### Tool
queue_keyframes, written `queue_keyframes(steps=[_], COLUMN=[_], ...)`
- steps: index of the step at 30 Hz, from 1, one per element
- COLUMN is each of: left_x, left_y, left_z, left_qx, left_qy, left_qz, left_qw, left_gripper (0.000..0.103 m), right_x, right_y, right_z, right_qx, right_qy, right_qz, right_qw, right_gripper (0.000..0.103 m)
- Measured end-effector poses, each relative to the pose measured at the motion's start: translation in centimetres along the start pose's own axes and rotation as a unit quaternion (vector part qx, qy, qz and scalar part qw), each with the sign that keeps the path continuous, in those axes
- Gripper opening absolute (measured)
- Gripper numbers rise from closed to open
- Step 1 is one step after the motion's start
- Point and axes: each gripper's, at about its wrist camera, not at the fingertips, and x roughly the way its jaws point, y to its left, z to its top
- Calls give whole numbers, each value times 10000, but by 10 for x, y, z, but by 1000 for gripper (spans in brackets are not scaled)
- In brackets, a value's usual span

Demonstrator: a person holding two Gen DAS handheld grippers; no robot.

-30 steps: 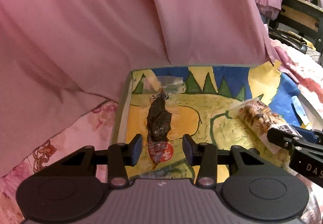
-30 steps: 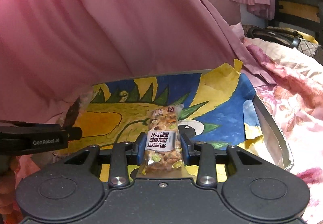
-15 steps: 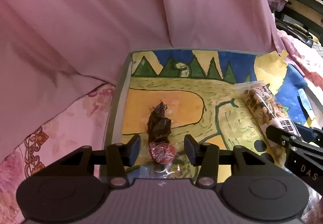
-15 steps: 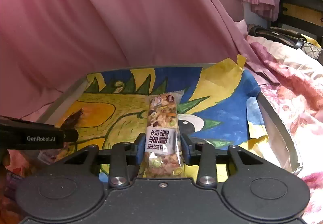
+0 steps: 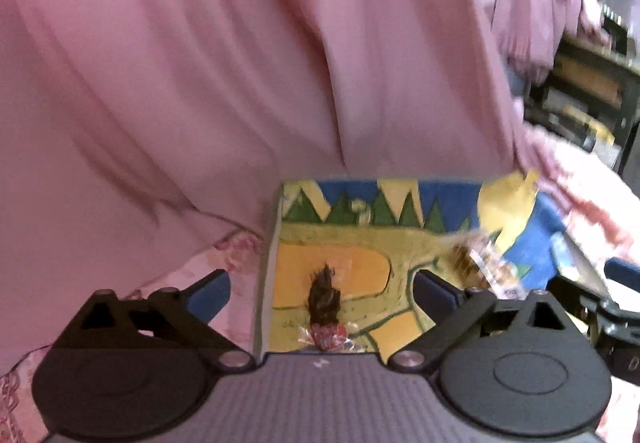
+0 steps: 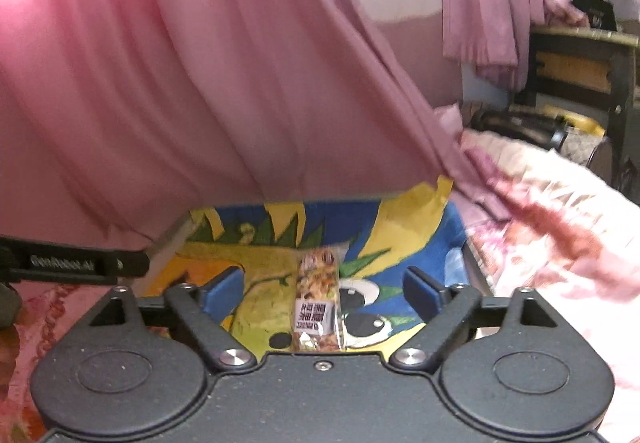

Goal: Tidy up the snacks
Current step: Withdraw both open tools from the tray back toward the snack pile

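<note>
Right claw (image 6: 323, 291) wide; nut bar (image 6: 317, 299) seemingly lengthwise ahead.

A home bedroom is showing here: pink curtains (image 6: 208, 75) are hanging behind a floral bedspread (image 6: 560, 227), garments (image 6: 492, 3) are draping nearby, and a painted tray (image 6: 404, 227) is resting on the bedding.

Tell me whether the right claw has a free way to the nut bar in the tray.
Probably yes: the right claw is open, its jaws standing wide on either side of the nut bar, which lies on the painted tray with nothing over it.
</note>
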Motion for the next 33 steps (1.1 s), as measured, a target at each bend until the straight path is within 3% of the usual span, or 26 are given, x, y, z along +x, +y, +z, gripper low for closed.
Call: queue_keyframes(steps=[7, 16, 25, 33], left_x=[-68, -142, -194, -226], left_y=[2, 8, 12, 11], left_z=[-3, -44, -95, -130], left_qx=[17, 47, 139, 161], left_qy=[-635, -984, -750, -478], left_qz=[143, 463, 623, 867], left_qw=[9979, 9941, 9951, 9950], left_gripper=[102, 103, 103, 103], right_x=[-63, -144, -207, -231], right_y=[6, 21, 29, 45], right_z=[4, -13, -46, -75], right_qx=[-142, -431, -394, -496], right_qy=[-441, -743, -581, 14], right_qz=[126, 340, 530, 728], right_qw=[9988, 9957, 9961, 9961], right_gripper=[99, 102, 102, 102])
